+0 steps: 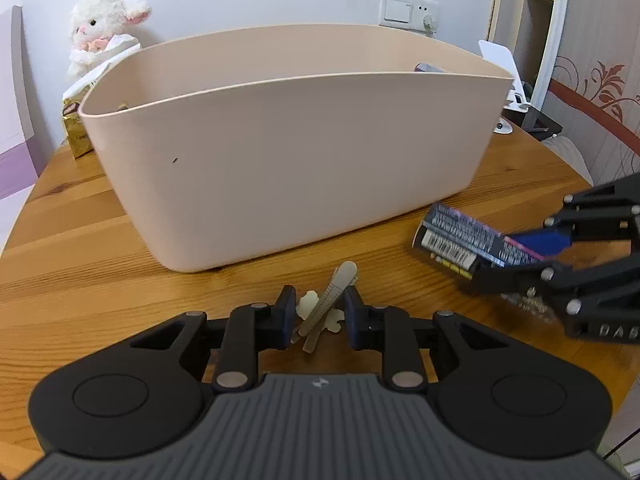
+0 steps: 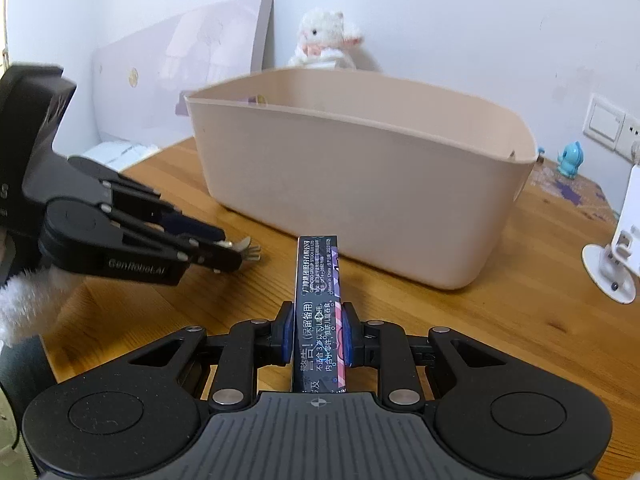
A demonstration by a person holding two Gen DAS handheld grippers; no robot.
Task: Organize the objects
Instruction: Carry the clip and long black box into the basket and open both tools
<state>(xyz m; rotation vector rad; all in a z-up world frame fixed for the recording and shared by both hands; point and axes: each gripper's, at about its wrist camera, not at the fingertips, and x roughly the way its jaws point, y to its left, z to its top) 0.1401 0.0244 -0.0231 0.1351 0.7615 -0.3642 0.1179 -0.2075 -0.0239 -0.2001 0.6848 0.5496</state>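
A: Clip first. What does it look like?

B: Hair clip [image 1: 325, 305], a slim beige-grey bar with pale flower shapes beside it. It lies slanted on the wooden table [image 1: 100, 240], near the front wall of the beige bin [image 1: 288, 160]. The left gripper [image 1: 318, 316] has its pads closed onto it.

A: And the other one?

B: The right gripper [image 2: 318, 332] is clamped on a narrow dark box [image 2: 318, 280] printed with white text and a pink-purple edge. The box points away towards the bin and is to the right of the clip, near the bin's right corner.

A: Room to move?

B: Bare wood lies on the near side of the bin and to its left. The two grippers are near each other but apart.

A: Anything in the bin?

B: Its rim is open. A dark object peeks over the far right edge; the floor is hidden. A plush lamb [image 1: 104, 28] sits behind it.
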